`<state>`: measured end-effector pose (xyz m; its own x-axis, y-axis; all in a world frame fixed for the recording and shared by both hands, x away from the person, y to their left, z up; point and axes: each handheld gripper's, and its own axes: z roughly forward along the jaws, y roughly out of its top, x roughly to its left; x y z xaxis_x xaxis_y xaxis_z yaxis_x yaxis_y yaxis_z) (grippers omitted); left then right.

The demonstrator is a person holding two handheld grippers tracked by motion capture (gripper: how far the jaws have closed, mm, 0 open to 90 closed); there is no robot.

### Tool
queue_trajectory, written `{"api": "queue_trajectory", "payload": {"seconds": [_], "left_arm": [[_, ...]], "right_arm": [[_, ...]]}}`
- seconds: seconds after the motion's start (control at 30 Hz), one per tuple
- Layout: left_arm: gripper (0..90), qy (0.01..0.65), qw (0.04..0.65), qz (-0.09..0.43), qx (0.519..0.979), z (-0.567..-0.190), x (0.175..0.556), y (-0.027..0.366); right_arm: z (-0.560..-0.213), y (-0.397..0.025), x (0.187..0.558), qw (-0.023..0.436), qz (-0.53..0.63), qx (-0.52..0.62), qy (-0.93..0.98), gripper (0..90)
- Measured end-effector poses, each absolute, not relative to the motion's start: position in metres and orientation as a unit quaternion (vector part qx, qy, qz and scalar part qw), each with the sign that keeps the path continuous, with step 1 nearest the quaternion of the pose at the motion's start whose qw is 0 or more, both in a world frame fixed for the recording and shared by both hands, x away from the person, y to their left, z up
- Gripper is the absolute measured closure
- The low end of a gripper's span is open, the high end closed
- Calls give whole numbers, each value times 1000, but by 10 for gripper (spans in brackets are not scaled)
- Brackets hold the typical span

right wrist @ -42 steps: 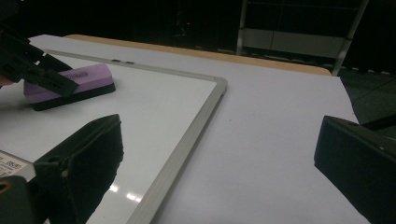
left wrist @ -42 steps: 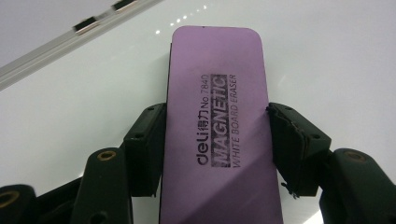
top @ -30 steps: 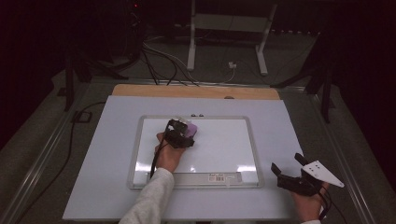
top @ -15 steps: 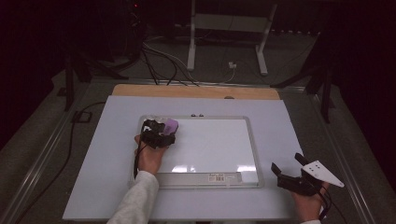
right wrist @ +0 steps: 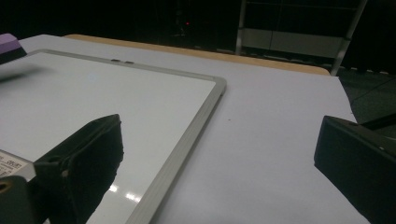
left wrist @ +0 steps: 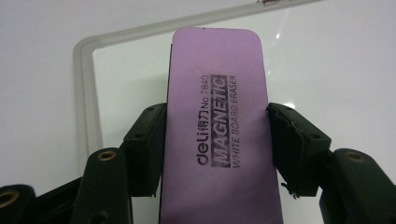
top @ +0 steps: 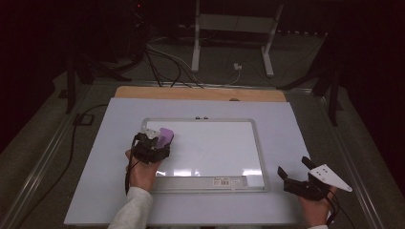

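Your left gripper (top: 160,141) clamps the purple eraser (left wrist: 219,135) on the whiteboard's (top: 215,150) left corner; your right gripper (top: 300,175), jaws apart, rests beside the frame.

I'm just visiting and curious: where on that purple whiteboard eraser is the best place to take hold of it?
Across its two long side edges, near the middle, coming from its short end. The purple eraser is a narrow, straight-sided block, so the flat sides suit the left tongs, which already clamp it that way on the whiteboard.

The purple magnetic whiteboard eraser (left wrist: 217,126) sat between the left gripper's (top: 160,141) jaws, over the framed whiteboard's (top: 258,148) left end; the right gripper (top: 298,175) lay right of it.
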<state>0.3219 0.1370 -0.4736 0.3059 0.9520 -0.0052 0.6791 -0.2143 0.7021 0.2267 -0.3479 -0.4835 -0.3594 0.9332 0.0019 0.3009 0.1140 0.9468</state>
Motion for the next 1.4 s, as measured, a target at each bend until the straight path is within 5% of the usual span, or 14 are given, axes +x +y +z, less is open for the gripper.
{"api": "queue_trajectory", "payload": {"seconds": [0.87, 0.97, 1.17, 1.4], "left_arm": [[396, 573, 280, 215, 740, -495, 277, 169], [302, 558, 303, 229, 738, -491, 272, 169], [319, 486, 314, 250, 776, -486, 262, 164], [323, 490, 298, 244, 782, -491, 264, 168]], "right_arm": [[-484, -346, 226, 327, 479, 460, 672, 18], [-484, -346, 226, 328, 480, 461, 670, 18], [-484, -346, 226, 328, 481, 461, 670, 18], [-483, -347, 226, 328, 481, 461, 670, 18]]}}
